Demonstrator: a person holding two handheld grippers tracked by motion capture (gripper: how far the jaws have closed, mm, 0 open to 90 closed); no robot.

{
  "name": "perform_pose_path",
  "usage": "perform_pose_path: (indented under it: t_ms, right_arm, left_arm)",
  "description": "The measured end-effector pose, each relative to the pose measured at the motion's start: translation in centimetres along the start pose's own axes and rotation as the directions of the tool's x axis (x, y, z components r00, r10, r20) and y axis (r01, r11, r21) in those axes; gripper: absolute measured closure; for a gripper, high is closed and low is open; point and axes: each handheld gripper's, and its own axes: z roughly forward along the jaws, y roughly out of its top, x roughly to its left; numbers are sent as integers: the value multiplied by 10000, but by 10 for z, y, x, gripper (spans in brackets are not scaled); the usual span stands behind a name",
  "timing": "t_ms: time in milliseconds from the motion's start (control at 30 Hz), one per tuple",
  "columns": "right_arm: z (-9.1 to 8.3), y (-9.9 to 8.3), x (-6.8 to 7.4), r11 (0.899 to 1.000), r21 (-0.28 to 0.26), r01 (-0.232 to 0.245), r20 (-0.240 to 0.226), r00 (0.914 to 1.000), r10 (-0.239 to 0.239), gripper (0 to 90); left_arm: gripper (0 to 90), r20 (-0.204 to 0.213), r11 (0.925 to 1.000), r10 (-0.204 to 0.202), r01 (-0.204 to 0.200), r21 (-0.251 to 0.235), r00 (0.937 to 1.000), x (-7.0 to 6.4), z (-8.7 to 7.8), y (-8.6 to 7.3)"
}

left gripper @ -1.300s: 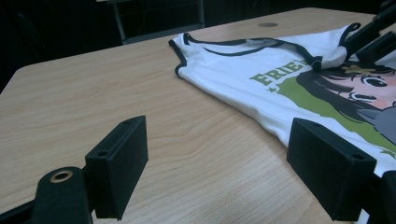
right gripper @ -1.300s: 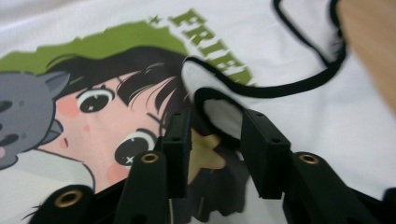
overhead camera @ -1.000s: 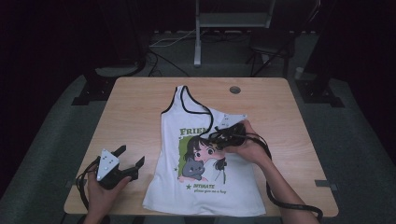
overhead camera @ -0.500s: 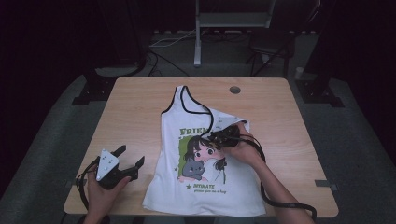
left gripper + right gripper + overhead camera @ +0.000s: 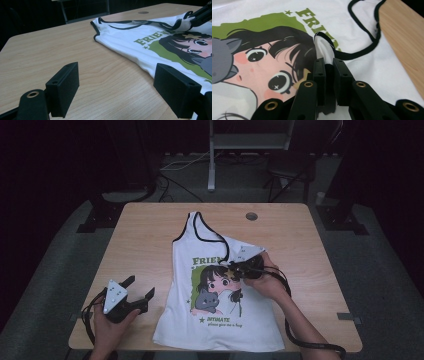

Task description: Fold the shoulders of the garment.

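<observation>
A white tank top point(image 5: 220, 295) with a cartoon print is laid flat across the middle of the worktop point(image 5: 145, 240). Its right shoulder strap point(image 5: 324, 46) is folded over the chest and pinched between the closed jaws of the right gripper point(image 5: 239, 268). The left gripper point(image 5: 137, 292) is held with jaws wide open, near the left hem. Thin, soft, light cloth is judged: drape and slip are expected, so trimmed edges or corners are best pinched.
</observation>
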Motion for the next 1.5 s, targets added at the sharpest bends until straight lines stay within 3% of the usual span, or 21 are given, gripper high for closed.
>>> perform_pose_path:
  t_ms: [300,933,1300,1500]
  right_arm:
    - [9,-8,9,9995,288,127,-333,9994,-117,798]
    - [11,-13,11,9994,360,0,-330,9995,12,768]
    - [5,-11,11,9998,-27,-185,2,9998,185,567]
    - [3,-10,12,9984,-179,-544,289,9981,549,484]
  left_arm:
    - [202,0,10000,-7,7,-12,10000,0,0,0]
    - [202,-15,10000,7,-7,-11,10000,0,0,0]
    - [202,-22,10000,40,-40,-3,10000,-1,0,0]
    - [202,-32,10000,45,-45,-3,10000,-1,0,0]
